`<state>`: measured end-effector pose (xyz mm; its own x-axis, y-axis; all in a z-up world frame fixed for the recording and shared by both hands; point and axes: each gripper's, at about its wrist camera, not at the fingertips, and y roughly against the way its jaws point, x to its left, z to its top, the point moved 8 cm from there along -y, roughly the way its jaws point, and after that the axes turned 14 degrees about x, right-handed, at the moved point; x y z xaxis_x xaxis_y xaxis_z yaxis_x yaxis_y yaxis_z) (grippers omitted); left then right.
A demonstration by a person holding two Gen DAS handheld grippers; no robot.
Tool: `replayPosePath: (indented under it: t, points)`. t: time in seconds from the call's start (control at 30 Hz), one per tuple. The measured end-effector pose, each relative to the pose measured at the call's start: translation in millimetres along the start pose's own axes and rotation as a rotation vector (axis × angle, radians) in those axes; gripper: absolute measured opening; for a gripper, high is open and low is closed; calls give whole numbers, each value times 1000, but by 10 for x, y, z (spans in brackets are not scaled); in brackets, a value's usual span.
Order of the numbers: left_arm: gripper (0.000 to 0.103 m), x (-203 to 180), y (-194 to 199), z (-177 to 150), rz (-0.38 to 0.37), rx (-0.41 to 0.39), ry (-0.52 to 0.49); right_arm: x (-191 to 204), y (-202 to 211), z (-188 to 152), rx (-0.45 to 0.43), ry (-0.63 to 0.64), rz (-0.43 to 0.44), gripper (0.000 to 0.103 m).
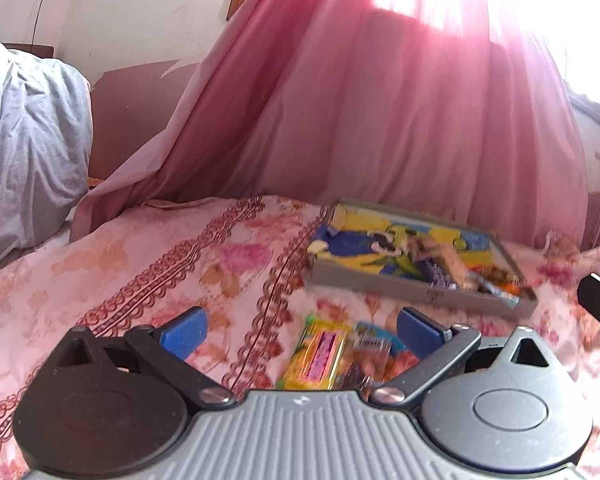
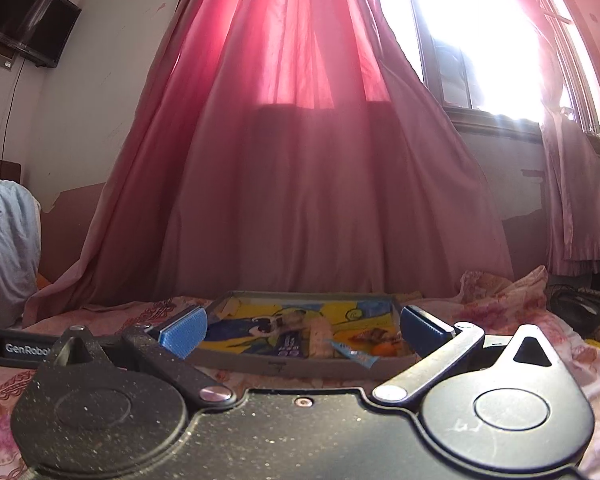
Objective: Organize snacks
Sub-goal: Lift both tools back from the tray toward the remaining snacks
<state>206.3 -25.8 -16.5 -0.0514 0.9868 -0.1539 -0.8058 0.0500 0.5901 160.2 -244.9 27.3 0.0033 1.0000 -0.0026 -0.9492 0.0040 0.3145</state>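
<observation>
While snacks wait in two places on the floral bedspread (image 1: 140, 272): loose pile (image 1: 340, 356) near, between spread fingertips of left gripper (image 1: 300, 330), nothing pinched. Yellow-green packet (image 1: 318, 354) foremost, likely next pick. Grey tray (image 1: 380, 280) set farther back toward pink curtain (image 1: 380, 120), several wrappers already gathered in one corner (contents blurred). Right gripper (image 2: 303, 330) low, facing tray front wall, fingers parted wide, empty; blue-white wrapper (image 2: 354, 354) draped over near rim. Presumably parked there clear of left's reach.
</observation>
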Motion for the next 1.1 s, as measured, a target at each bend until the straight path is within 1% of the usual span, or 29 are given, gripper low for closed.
replayPosePath:
  t: [0.13, 0.3, 0.53, 0.77, 0.9, 1.1]
  points:
    - [103, 69, 41, -145, 3, 12, -21, 98, 123, -129, 21, 18, -12, 102]
    - [103, 208, 36, -284, 11, 42, -17, 189, 188, -321, 72, 24, -21, 102]
    - [102, 352, -54, -472, 73, 92, -36, 302, 167, -557, 165, 27, -16, 102]
    - [103, 392, -121, -569, 102, 137, -54, 353, -9, -818, 296, 35, -11, 102]
    - [103, 433, -158, -604, 118, 164, -45, 394, -83, -924, 346, 33, 9, 102]
    - [103, 455, -222, -623, 148, 185, -52, 456, -135, -959, 363, 38, 30, 102]
